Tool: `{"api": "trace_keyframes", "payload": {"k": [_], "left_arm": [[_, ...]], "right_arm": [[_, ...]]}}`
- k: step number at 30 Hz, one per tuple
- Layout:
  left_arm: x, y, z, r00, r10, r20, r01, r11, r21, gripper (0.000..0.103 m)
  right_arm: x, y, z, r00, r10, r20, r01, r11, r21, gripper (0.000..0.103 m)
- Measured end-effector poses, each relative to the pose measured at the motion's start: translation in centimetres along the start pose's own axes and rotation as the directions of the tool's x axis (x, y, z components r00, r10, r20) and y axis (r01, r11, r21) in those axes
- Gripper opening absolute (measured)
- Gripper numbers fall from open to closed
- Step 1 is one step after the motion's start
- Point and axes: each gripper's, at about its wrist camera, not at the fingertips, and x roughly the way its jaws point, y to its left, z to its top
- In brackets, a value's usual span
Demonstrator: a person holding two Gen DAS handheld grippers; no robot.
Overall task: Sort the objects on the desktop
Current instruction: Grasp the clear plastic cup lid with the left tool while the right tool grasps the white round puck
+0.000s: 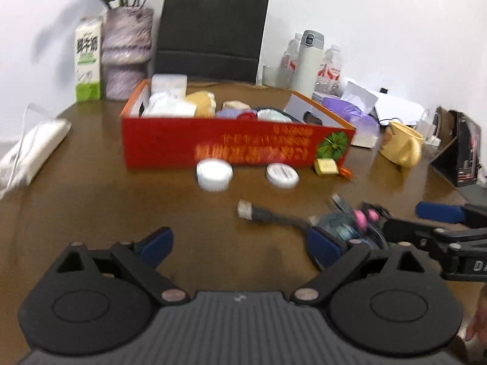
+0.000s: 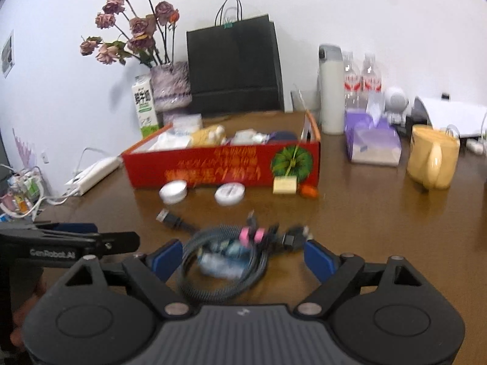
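Note:
A coiled dark cable bundle [image 2: 225, 258] with pink ties lies on the brown table between the open fingers of my right gripper [image 2: 243, 257]; the fingers do not touch it. It also shows in the left wrist view [image 1: 347, 225], with a plug end [image 1: 246, 210] sticking out left. My left gripper [image 1: 240, 248] is open and empty over bare table, left of the bundle. A red box [image 1: 234, 143] holding several items stands behind. Two white round lids [image 1: 214, 174] [image 1: 282, 175], a yellow block [image 1: 326, 166] and a small orange item [image 2: 309, 191] lie before it.
A yellow mug [image 2: 432, 158], purple tissue box [image 2: 373, 144], white flask [image 2: 330, 91], water bottles, black paper bag [image 2: 232, 67], vase of dried flowers [image 2: 170, 86] and milk carton [image 2: 145, 111] stand at the back. A white power strip [image 2: 91, 172] lies left.

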Motion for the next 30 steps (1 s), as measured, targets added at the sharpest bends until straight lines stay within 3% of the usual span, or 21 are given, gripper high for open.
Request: {"api": "trace_keyframes", "payload": {"k": [4, 8, 10, 12, 13, 15, 21, 25, 30], "left_arm": [[3.9, 1.3, 3.6, 1.0, 0.021, 0.007, -0.021, 1.0, -0.004, 0.086], [8.4, 2.5, 5.5, 0.994, -0.031, -0.107, 0.031, 1.0, 0.002, 0.082], [9.7, 2.7, 5.6, 0.994, -0.002, -0.106, 0.004, 1.0, 0.017, 0.07], [10.4, 2.7, 5.7, 0.995, 0.028, -0.099, -0.025, 0.999, 0.031, 0.045], [10.5, 2.7, 5.7, 0.995, 0.036, -0.098, -0.033, 0.999, 0.033, 0.041], [10.4, 2.9, 5.7, 0.996, 0.021, -0.092, -0.019, 1.0, 0.024, 0.041], [8.5, 2.5, 5.3, 0.996, 0.047, -0.074, -0.046, 0.999, 0.02, 0.041], [4.9, 2.3, 4.9, 0.998, 0.06, -0.031, -0.061, 0.998, -0.01, 0.041], [-0.5, 1.6, 2.9, 1.0, 0.029, -0.003, -0.029, 0.999, -0.03, 0.041]], "right_arm": [[3.7, -0.2, 3.1, 0.999, 0.039, -0.037, -0.04, 0.999, -0.036, 0.079], [9.4, 0.5, 5.5, 0.984, 0.07, -0.162, -0.083, 0.994, -0.071, 0.07], [11.7, 1.1, 6.0, 0.977, 0.062, -0.203, -0.083, 0.992, -0.097, 0.068], [13.9, 1.6, 6.3, 0.969, 0.064, -0.239, -0.092, 0.99, -0.108, 0.059], [14.7, 1.8, 6.2, 0.964, 0.065, -0.256, -0.096, 0.989, -0.11, 0.056], [15.6, 2.3, 6.1, 0.967, 0.053, -0.25, -0.089, 0.987, -0.137, 0.038], [15.3, 3.2, 6.0, 0.969, 0.067, -0.239, -0.11, 0.979, -0.171, 0.037], [11.3, 3.4, 6.8, 0.988, 0.058, -0.143, -0.081, 0.984, -0.16, 0.037], [5.9, 3.8, 5.7, 0.991, 0.102, -0.089, -0.113, 0.985, -0.132, 0.037]]}}
